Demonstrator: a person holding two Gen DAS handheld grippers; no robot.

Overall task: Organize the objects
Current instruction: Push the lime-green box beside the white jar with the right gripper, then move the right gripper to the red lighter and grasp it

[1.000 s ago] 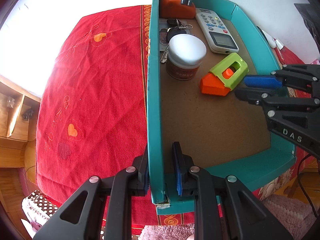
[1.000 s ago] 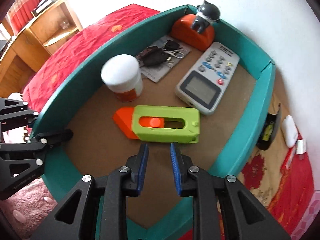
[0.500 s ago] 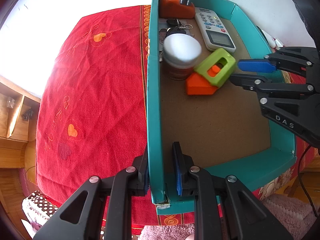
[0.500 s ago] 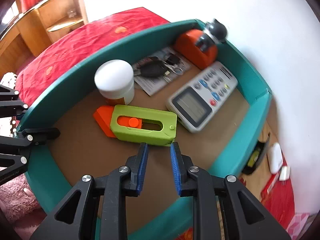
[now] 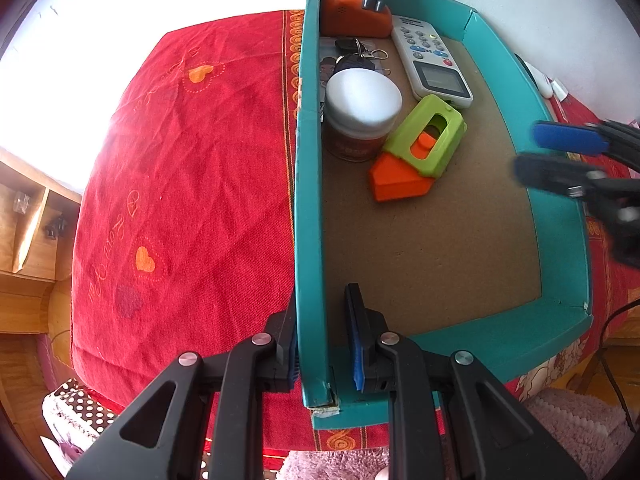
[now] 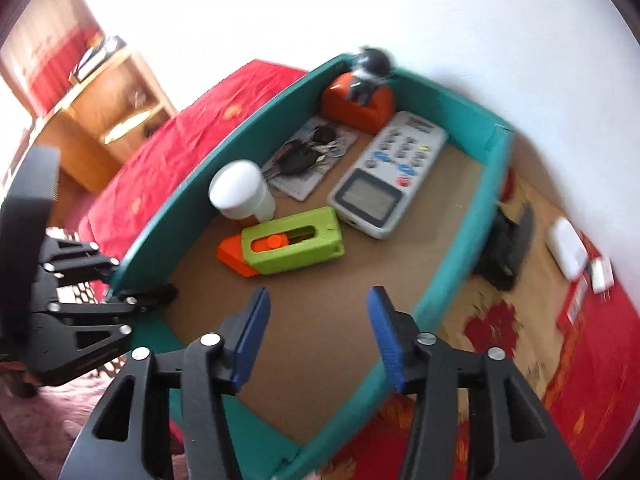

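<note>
The red cloth covers the bench, and the teal tray sits on it along the right-hand side in the left wrist view. The left gripper is clenched on the tray's long side wall near the near corner, one pad outside and one inside, unchanged from a second ago.

Inside the tray, the grey remote lies toward the far end, with an orange stand bearing a small figure in the far corner and keys on a card beside it. The white-lidded jar stands against the long wall.

The green-and-orange box cutter has changed place: a second ago it lay apart from the jar, now it rests beside the jar and against the remote's near end, pushed toward the far group.

The right gripper has lifted away and its jaws are opening, with nothing between them. Judgement: the nudge is complete; the contents are consolidated at the far end, and the near half of the tray floor is free.
</note>
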